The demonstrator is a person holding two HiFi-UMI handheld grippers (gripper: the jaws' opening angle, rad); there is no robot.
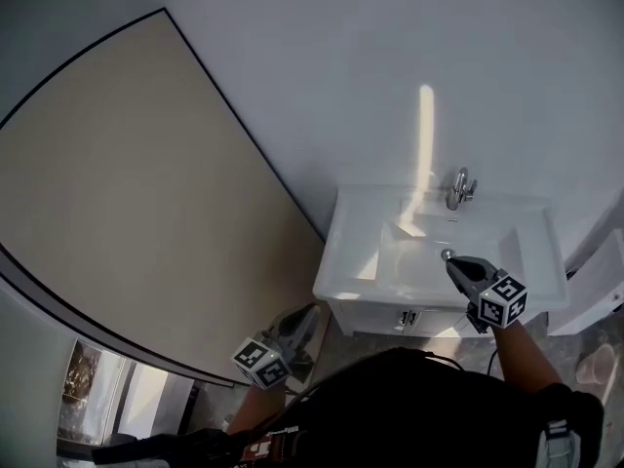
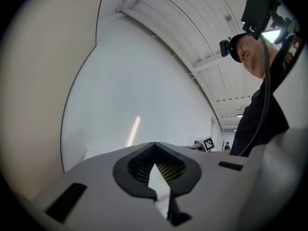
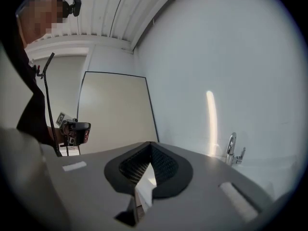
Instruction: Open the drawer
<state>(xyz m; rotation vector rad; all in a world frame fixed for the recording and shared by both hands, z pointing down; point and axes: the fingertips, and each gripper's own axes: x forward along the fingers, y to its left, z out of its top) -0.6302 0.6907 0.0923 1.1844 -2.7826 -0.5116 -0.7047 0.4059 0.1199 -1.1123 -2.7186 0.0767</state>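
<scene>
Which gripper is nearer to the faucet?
Right. The right gripper is over the basin, just before the faucet; the left gripper is beside the vanity's left corner.

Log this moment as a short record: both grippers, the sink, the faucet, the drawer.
left gripper: jaws together, nothing between them, low by the sink's left front corner
right gripper: jaws together, nothing between them, over the sink
sink: white, set against the wall
faucet: chrome, at the sink's back edge
drawer: front under the sink, looks closed, neither gripper on it
</scene>
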